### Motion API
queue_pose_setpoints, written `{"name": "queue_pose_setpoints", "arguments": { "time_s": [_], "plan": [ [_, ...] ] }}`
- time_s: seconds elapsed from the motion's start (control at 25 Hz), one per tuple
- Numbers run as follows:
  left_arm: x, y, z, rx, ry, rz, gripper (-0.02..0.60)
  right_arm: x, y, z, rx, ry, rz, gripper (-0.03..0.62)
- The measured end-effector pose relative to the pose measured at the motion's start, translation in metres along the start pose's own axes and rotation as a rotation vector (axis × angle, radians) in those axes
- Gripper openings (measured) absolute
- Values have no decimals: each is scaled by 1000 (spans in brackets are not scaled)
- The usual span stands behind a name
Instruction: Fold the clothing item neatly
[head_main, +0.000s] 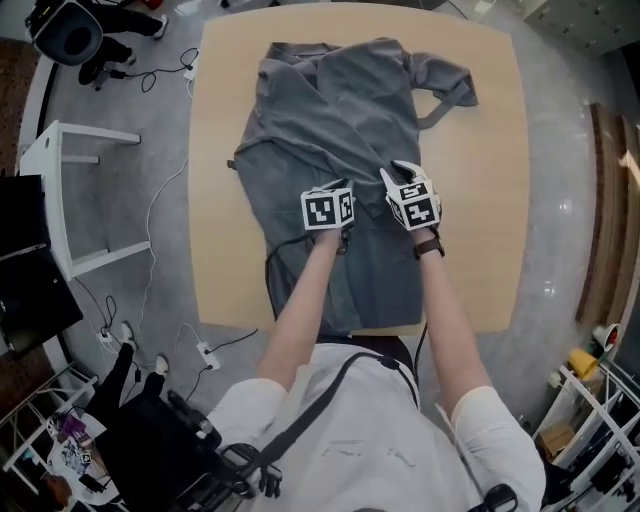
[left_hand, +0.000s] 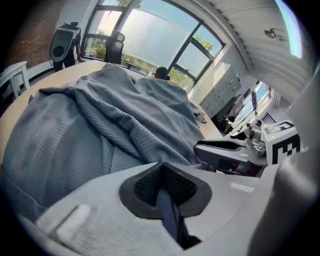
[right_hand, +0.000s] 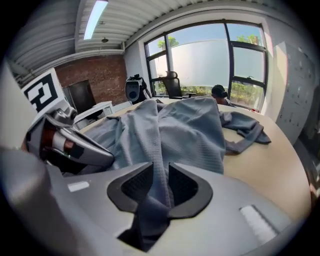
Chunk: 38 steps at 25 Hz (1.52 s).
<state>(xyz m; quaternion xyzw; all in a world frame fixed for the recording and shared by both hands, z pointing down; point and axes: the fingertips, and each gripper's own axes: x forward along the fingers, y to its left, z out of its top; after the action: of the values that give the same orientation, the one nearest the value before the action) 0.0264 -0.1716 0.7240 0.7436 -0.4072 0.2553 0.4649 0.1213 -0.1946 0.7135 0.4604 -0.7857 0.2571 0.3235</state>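
Currently, L gripper (left_hand: 162, 172): jaws nearly together, pads pinching a thin fold of the grey shirt (head_main: 330, 110). R gripper (right_hand: 160, 175): jaws narrow, clamped on a thicker fold of same shirt. Both grips sit side by side, approx. mid-shirt. Shirt lies rumpled on wooden table (head_main: 480, 200), lower end reaching near edge

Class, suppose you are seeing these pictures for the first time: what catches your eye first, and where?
A crumpled grey garment sprawls across the pale wooden table, one sleeve flung toward its far right. At its near middle, the left hand-held gripper and right hand-held gripper sit side by side, each pinching a fold of cloth.
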Motion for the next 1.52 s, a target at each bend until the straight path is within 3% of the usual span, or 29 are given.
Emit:
{"name": "queue_pose_setpoints", "arguments": {
  "time_s": [0.04, 0.24, 0.4, 0.52, 0.56, 0.6, 0.68, 0.76, 1.08, 1.2, 1.28, 1.4, 1.52],
  "plan": [
    [1, 0, -1, -1, 0, 6, 9, 8, 1, 4, -29, 12, 3, 99],
    [-23, -2, -16, -49, -39, -2, 8, 31, 15, 4, -114, 68, 38, 14],
    [-52, -8, -23, -162, -104, -58, 8, 11, 19, 24, -71, -19, 60, 16],
    [-47, 4, -36, -161, -62, -6, 13, 21, 18, 3, -91, 73, 9, 63],
    [-44, 11, -39, -147, -48, 28, 63, 23, 15, -4, -84, 96, -7, 114],
    [-45, 18, -38, -123, -50, 72, 172, 21, 11, -7, -64, 87, -21, 111],
    [-53, 30, -27, -59, -80, 157, 179, 9, -5, -2, -10, 6, -53, 91],
    [-56, 29, -13, 0, -98, 177, 179, -6, -34, 2, 43, -66, -94, 96],
    [-34, -24, 25, 274, -73, 86, 178, -49, -211, 8, 341, -182, -307, 129],
    [-28, -51, 41, 392, -79, 41, 178, -46, -265, 13, 373, -165, -366, 143],
    [-26, -69, 51, 450, -92, 15, 178, -41, -295, 20, 381, -144, -398, 186],
    [-24, -90, 64, 493, -110, -13, 178, -22, -327, 28, 403, -90, -424, 241],
    [-29, -92, 68, 472, -119, -19, 178, -1, -334, 30, 354, -32, -426, 180]
  ]
}}
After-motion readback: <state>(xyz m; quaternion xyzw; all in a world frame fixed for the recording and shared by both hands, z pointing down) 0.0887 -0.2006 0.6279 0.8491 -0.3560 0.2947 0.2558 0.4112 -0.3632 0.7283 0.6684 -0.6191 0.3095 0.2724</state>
